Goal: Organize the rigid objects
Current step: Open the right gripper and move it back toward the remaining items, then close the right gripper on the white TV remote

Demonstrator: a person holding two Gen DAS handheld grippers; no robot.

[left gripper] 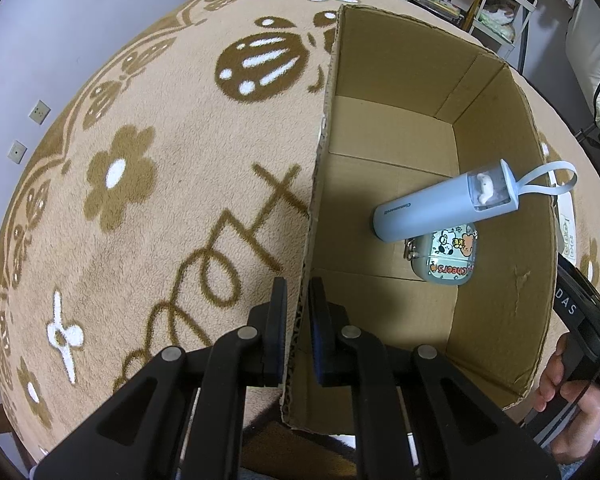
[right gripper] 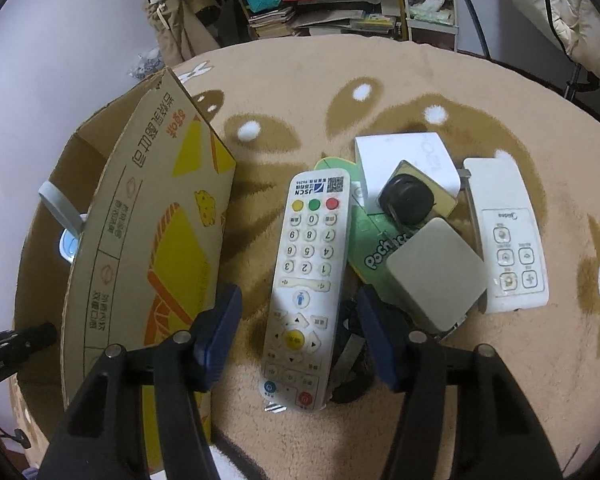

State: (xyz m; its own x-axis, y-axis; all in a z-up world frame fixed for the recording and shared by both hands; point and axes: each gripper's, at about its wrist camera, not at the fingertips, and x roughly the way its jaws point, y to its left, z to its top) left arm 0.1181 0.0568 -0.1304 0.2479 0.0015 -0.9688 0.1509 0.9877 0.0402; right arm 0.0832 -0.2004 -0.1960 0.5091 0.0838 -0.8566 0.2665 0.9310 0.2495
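Left wrist view: my left gripper [left gripper: 298, 300] straddles the near wall of the cardboard box [left gripper: 496, 184], jaws nearly closed on the wall's edge, one finger outside and one inside. Only this view shows the box floor, where a pale blue bottle [left gripper: 440, 204] with a strap leans over a cartoon-printed tin [left gripper: 448, 256]. Right wrist view: my right gripper [right gripper: 298, 332] stands wide open, holding nothing, fingers either side of the white JSCN remote control [right gripper: 308, 276] on the patterned carpet [right gripper: 540, 360]. Just beside it lie a green card [right gripper: 366, 240], a beige square case [right gripper: 436, 276], a black round object [right gripper: 406, 198], a white box [right gripper: 404, 156] and a white Midea remote [right gripper: 508, 232].
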